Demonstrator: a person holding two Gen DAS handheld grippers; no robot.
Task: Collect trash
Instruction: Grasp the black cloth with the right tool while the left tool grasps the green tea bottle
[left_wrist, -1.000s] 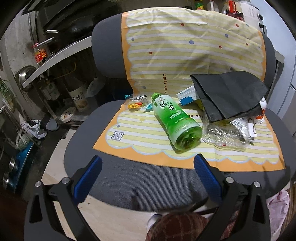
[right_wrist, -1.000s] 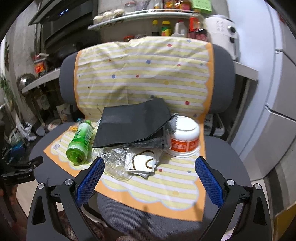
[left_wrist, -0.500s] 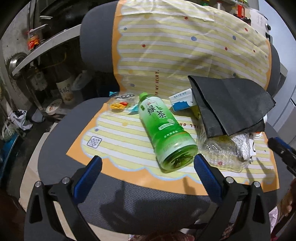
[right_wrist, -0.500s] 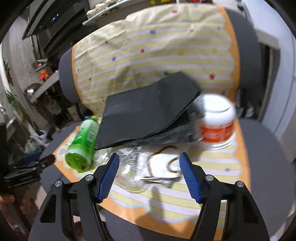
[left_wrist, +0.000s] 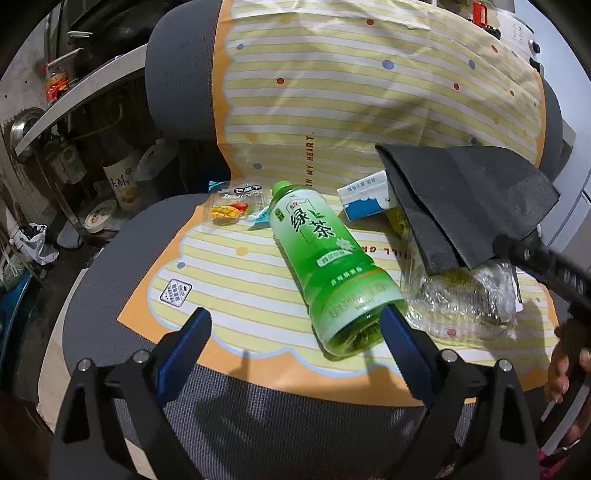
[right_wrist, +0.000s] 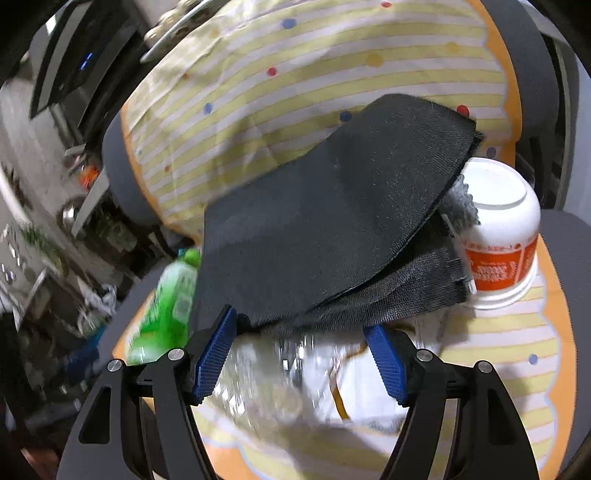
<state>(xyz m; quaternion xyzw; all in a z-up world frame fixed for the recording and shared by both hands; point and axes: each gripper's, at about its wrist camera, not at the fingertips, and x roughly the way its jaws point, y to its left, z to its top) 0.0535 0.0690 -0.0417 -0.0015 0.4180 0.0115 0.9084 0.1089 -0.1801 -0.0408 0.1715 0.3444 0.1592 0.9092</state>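
Observation:
A green tea bottle (left_wrist: 325, 258) lies on the striped cover of a grey chair (left_wrist: 258, 413), cap pointing away. My left gripper (left_wrist: 293, 338) is open, and the bottle's base sits just inside its right finger. A black fabric bag (right_wrist: 325, 214) rests on crumpled clear plastic (right_wrist: 273, 380). My right gripper (right_wrist: 299, 360) is open, with the bag's lower edge between its blue pads. In the left wrist view the right gripper's black finger (left_wrist: 535, 258) reaches the bag (left_wrist: 461, 199). Also there: the clear plastic (left_wrist: 461, 299), a blue-white carton (left_wrist: 365, 197) and a dried-mango wrapper (left_wrist: 232, 208).
An upturned white tub with an orange label (right_wrist: 498, 240) stands right of the bag. A hand (left_wrist: 565, 369) holds the right gripper. Cluttered shelves and jars (left_wrist: 118, 181) fill the left, with floor below. The chair back (left_wrist: 177, 74) rises behind the trash.
Both grippers have moved in towards the seat. The left one now has the bottle's base between its fingers. The right one narrowed its opening and reached the black bag's lower edge.

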